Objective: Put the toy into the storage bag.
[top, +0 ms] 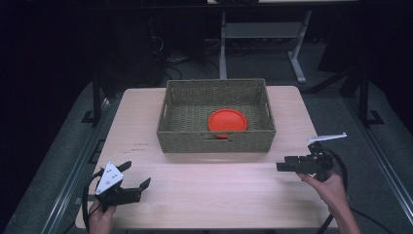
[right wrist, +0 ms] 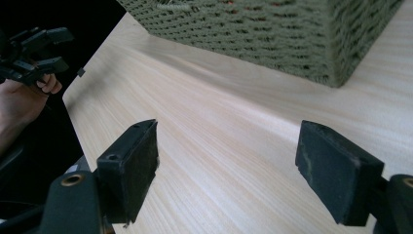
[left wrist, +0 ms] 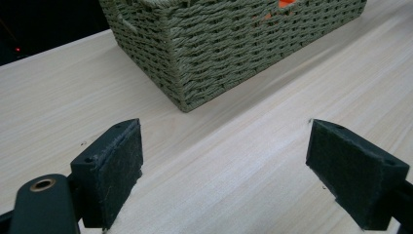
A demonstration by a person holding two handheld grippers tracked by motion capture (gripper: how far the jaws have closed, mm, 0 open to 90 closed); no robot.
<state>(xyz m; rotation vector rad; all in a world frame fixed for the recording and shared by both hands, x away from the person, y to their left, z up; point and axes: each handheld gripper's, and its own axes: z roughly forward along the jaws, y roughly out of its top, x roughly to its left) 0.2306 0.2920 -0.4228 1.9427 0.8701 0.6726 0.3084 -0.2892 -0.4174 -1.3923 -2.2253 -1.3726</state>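
— What do you have from the high view?

— I see a light wooden bench [top: 209, 190] with a green woven rectangular basket [top: 216, 141] toward its far middle. A round orange plastic plate [top: 227, 120] lies inside, against the near wall, right of centre. My left gripper [top: 137, 176] hovers over the near left corner of the bench, jaws spread, nothing between them. My right gripper [top: 281, 166] sits at the near right edge, held in the hand [top: 331, 187], pointing left across the bench. Both are well apart from the basket.

— And the left gripper view?

— I look along the two black jaws of the left gripper [left wrist: 224, 161], standing wide apart and empty over bare wood. The basket's corner [left wrist: 190, 73] is ahead, with a bit of orange [left wrist: 286, 3] showing at its rim.

— The right gripper view?

— The right gripper [right wrist: 226, 156] is likewise released, jaws wide, only bench grain between them. The basket wall [right wrist: 272, 34] runs across the top. At far left, I see the other hand [right wrist: 22, 100] holding the left gripper [right wrist: 58, 48] past the bench edge.
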